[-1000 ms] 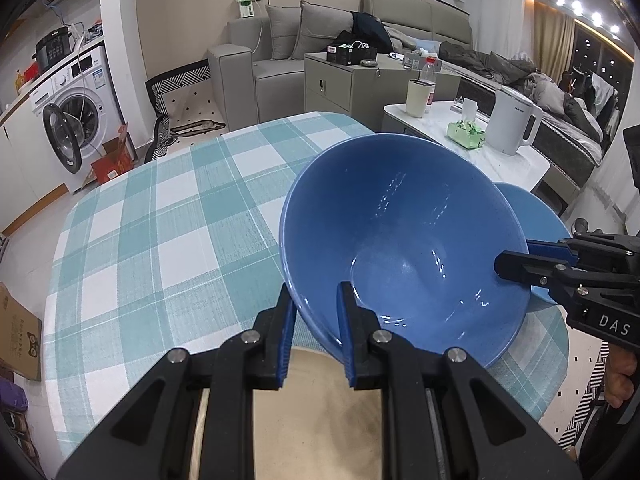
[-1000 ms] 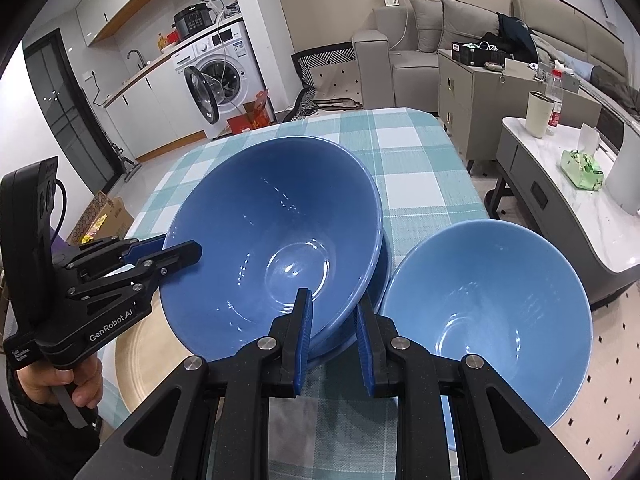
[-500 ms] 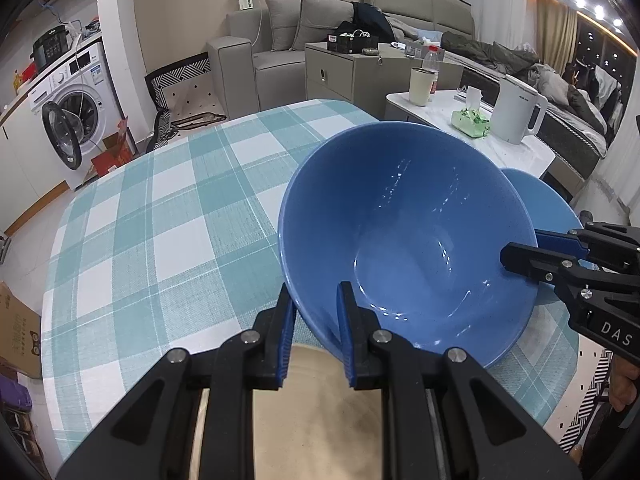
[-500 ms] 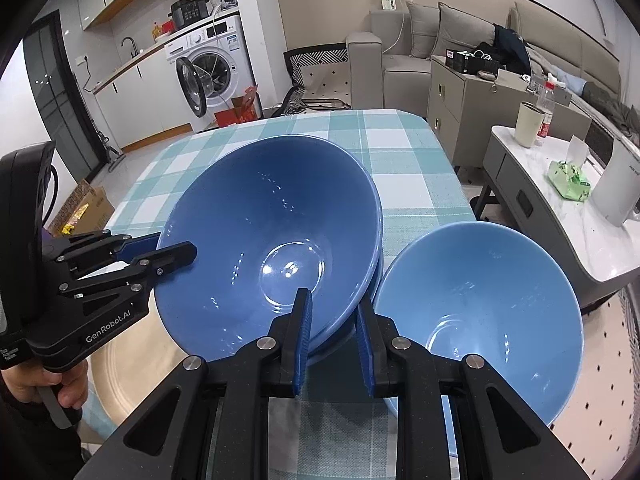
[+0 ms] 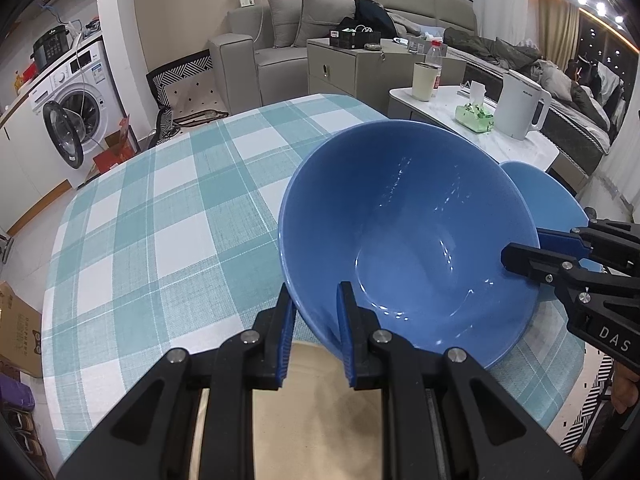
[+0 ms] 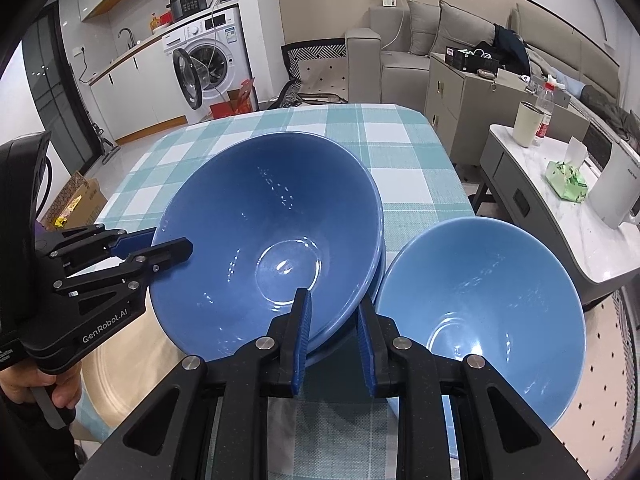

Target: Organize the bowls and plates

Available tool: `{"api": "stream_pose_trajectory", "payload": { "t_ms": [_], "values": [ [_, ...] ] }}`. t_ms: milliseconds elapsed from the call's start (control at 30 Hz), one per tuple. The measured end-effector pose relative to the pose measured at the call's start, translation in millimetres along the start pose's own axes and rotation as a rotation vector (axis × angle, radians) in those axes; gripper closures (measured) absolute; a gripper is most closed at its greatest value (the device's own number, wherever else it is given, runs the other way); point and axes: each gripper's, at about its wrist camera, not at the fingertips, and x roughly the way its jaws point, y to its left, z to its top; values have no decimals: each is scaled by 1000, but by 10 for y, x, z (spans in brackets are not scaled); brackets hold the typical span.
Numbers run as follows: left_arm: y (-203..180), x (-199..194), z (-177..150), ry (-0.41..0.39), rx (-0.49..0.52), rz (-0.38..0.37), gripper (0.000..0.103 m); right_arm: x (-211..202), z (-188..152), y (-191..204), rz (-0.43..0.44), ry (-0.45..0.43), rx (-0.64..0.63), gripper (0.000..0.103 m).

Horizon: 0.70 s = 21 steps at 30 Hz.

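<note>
Blue glazed bowl [image 6: 264,240] is what we've got, pinched from two sides: left claw [image 5: 316,324] is clamped on its near-left rim, one pad inside the wall, one outside; right claw [image 6: 332,332] is clamped on the opposite rim, again w/ the wall between the pads. In the right view there seem to be two rims there, so this may be a nested pair of dark bowls; we can't tell for sure, nor which rim each claw bites.

Bowl is tilted, its mouth leaning toward the left claw, and sits over the checked desk [image 5: 160,220]. We can't tell if its foot touches the cloth.

Key relation: the lighter bowl [image 6: 480,312] lies just right of the held one, rims touching or nearly, on the right claw's side, partly past the desk edge in that view. Tan plate [image 6: 132,360] lies under and near-left, below the left claw. So the lighter bowl is right claw's reach, the plate is left's.

We judge next move, prob. stacking bowls, turns on levelling first, since both claws share one rim and must move together.
</note>
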Motion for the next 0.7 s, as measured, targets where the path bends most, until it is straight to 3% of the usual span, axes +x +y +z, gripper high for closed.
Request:
{"api": "stream_pose_trajectory", "payload": {
  "t_ms": [533, 700],
  "values": [
    [5, 53, -18, 11, 9, 8, 83, 23, 29, -12, -3, 12, -4, 79],
    [17, 46, -28, 11, 10, 2, 80, 30, 17, 6, 6, 17, -23, 71]
  ]
}}
